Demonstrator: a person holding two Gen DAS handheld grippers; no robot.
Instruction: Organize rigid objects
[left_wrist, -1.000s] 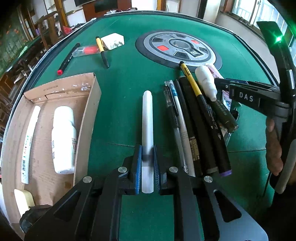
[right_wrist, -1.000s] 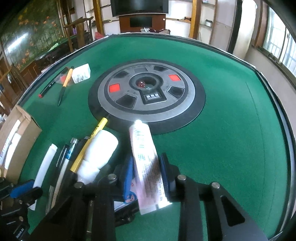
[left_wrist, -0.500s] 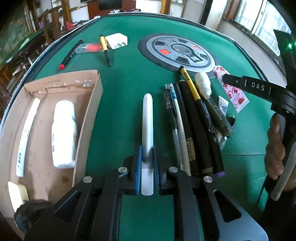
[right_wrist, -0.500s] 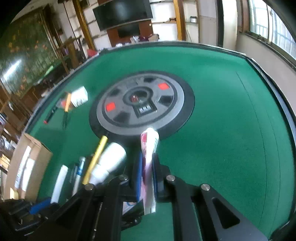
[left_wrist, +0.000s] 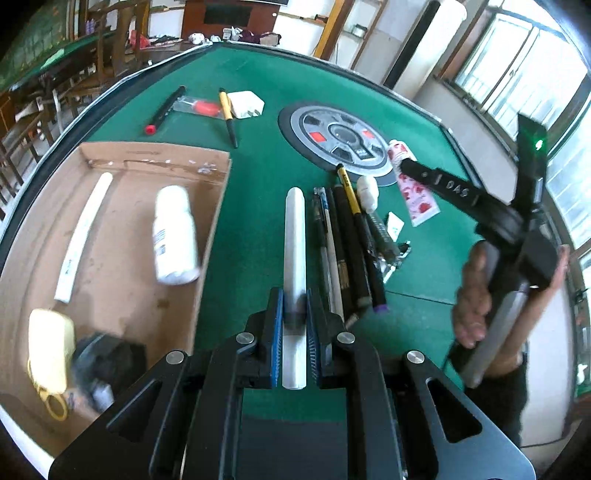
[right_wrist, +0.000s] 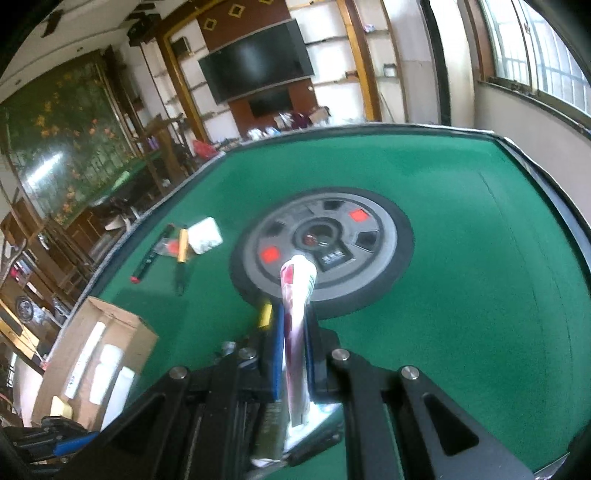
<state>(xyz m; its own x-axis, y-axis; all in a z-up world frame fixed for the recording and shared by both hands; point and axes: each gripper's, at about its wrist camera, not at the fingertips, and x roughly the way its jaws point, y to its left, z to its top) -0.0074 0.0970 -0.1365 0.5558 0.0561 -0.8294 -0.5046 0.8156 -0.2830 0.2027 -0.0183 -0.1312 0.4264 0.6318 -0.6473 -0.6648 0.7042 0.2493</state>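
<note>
My left gripper (left_wrist: 294, 299) is shut on a long white stick (left_wrist: 294, 236) and holds it above the green table, right of the open cardboard box (left_wrist: 207, 236). My right gripper (right_wrist: 293, 325) is shut on a white and red tube (right_wrist: 297, 291) and holds it up over the table; the tube also shows in the left wrist view (left_wrist: 413, 184). A row of pens and markers (left_wrist: 347, 251) and a small white bottle (left_wrist: 367, 190) lie on the felt right of the stick.
The box holds a white bottle (left_wrist: 173, 236), a white stick (left_wrist: 83, 236), a yellow object (left_wrist: 48, 343) and a dark object. A round grey centre panel (right_wrist: 325, 243) is set into the table. A red-capped pen (left_wrist: 162, 110), a yellow pen (left_wrist: 227, 114) and a white adapter (left_wrist: 245, 105) lie far left.
Both grippers have risen from the table. The right gripper closed on the tube and lifted it, turning it edge-on. The left gripper lifted the white stick.
</note>
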